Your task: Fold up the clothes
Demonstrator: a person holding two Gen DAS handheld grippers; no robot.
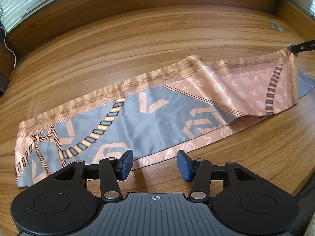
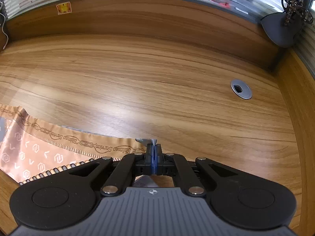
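A long silk scarf, grey and peach with rope and chain print, lies folded lengthwise across the wooden desk. My left gripper hovers open over the scarf's near edge, its blue pads apart with nothing between them. My right gripper is shut on the scarf's far right corner, lifting that end so the peach side hangs down in a drape. In the left wrist view the right gripper's fingertips show at the raised corner.
A round metal cable grommet sits in the desk at right. A wooden back panel with a small red sticker borders the far side. A dark object with a coiled cable stands at the far right corner.
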